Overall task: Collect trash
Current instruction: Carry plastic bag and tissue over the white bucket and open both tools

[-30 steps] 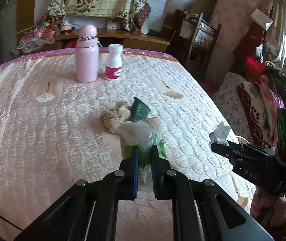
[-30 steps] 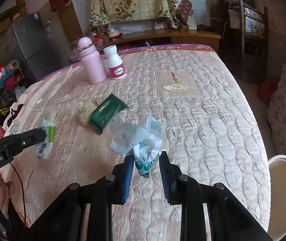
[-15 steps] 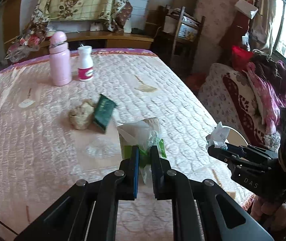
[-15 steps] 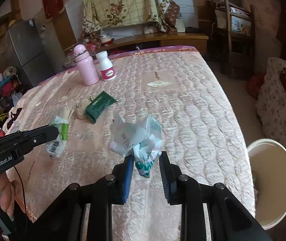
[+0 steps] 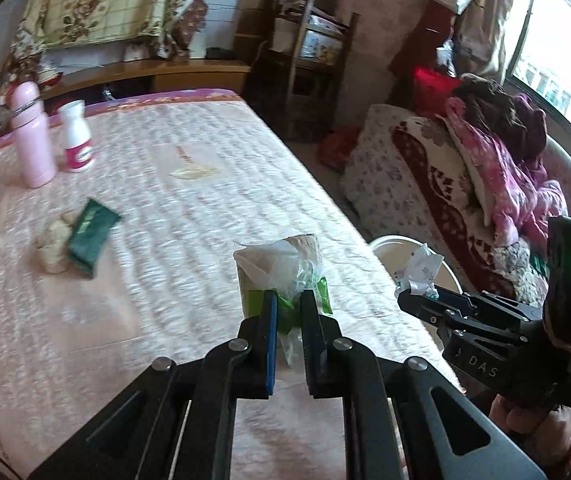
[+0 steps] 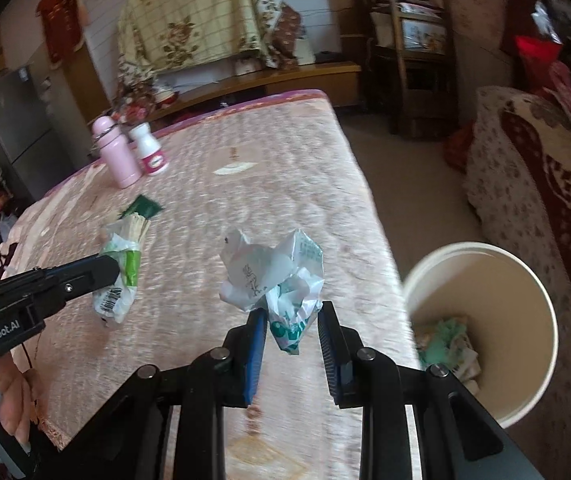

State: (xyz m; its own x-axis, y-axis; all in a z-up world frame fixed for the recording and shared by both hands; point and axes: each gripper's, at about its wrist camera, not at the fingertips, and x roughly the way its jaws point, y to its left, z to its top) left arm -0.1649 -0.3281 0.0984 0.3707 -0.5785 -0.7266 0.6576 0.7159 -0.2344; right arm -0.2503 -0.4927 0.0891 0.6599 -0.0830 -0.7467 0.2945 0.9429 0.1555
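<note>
The quilted pink bed (image 5: 213, 208) carries a pink bottle (image 5: 32, 136) and white bottle (image 5: 77, 138) near its far edge, a green packet (image 5: 91, 236) beside a crumpled wad (image 5: 53, 244) mid-bed.

The left gripper (image 6: 109, 270), seen from the right wrist camera, carries white lettering on its black body that reads "GenRobot.AI". The right gripper (image 5: 413, 300), seen from the left wrist camera, has the pale letters "DAS" on its black housing, just below its linkage. The crumpled white wrapper (image 6: 273, 280) clamped in the right gripper bears green print and a small line drawing, too creased to read. The white bottle (image 5: 75, 136) beside the pink flask (image 5: 31, 136) has a pink label with white lettering, too blurred to make out. The dark green packet (image 5: 91, 236) near that bottle shows pale print, also unreadable.
</note>
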